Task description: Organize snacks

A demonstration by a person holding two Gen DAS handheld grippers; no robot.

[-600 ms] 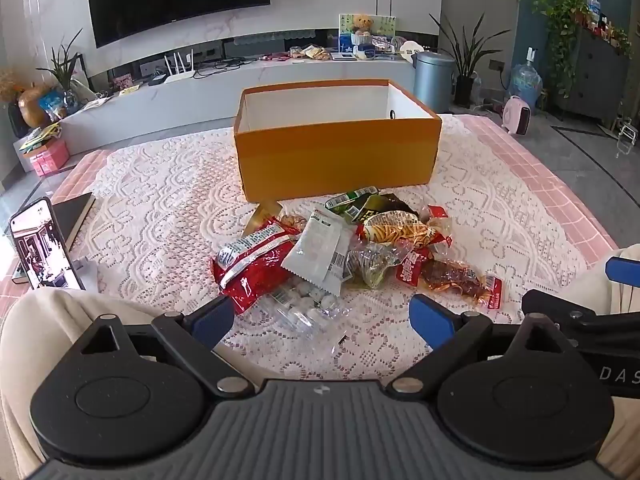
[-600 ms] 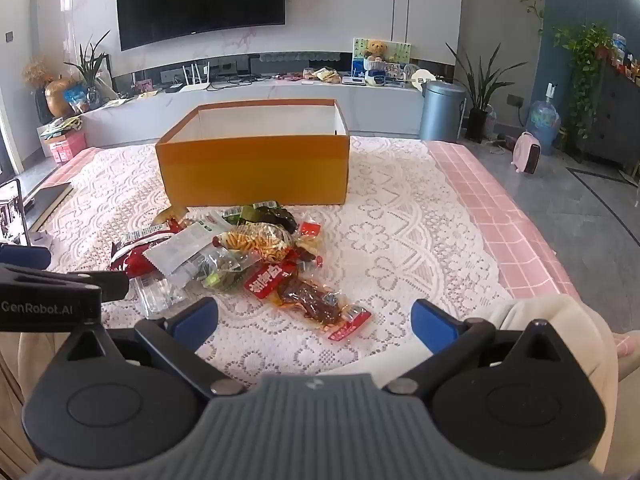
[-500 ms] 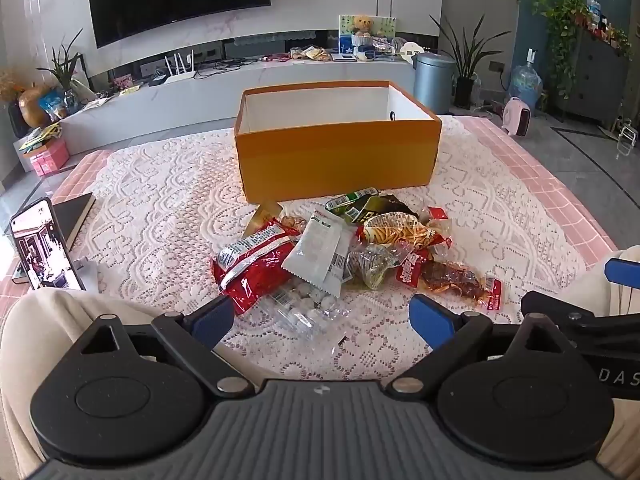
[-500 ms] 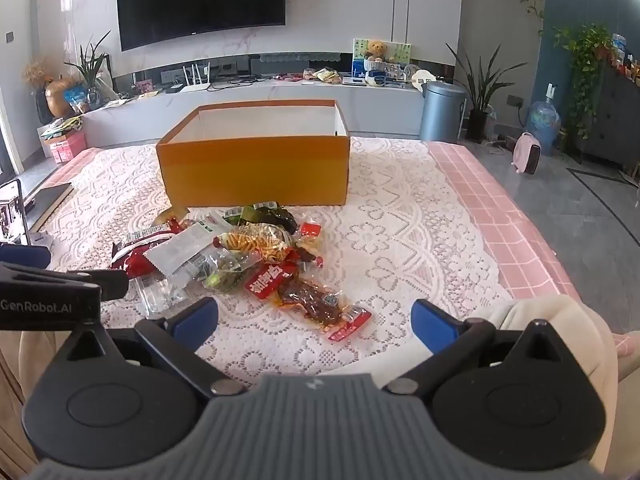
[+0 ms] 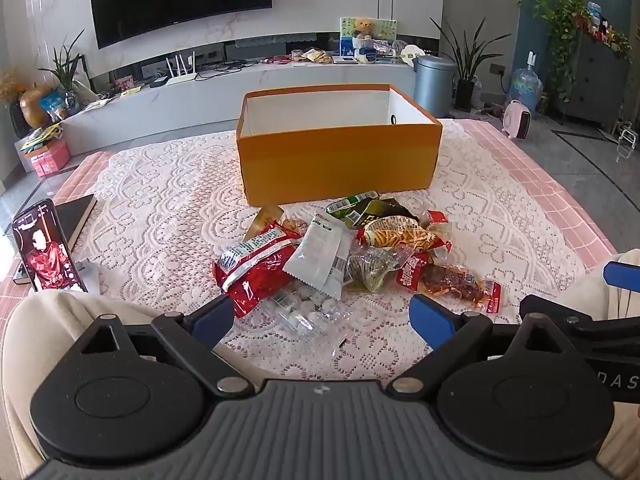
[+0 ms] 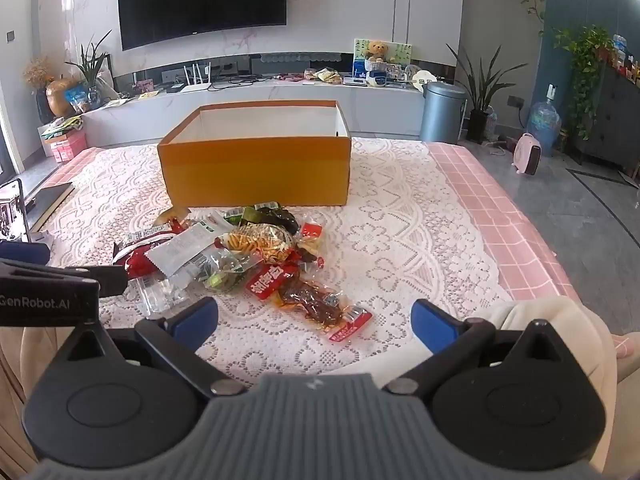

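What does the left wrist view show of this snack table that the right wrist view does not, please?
Only the left wrist view shows the phone screen face-on, showing a figure in red, and the right gripper at its right edge. Only the right wrist view shows the left gripper, lettered GenRobot.AI. Both share the open orange box and the snack pile in front of it on the lace cloth.

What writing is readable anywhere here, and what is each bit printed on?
"GenRobot.AI": on the left tongs, black arm seen in the right wrist view.
"DAS": cut-off letters on the right tongs, seen in the left wrist view.
Red snack packet: white Chinese characters, too blurred to read.
Other wrappers, such as the white sachet: print too small.
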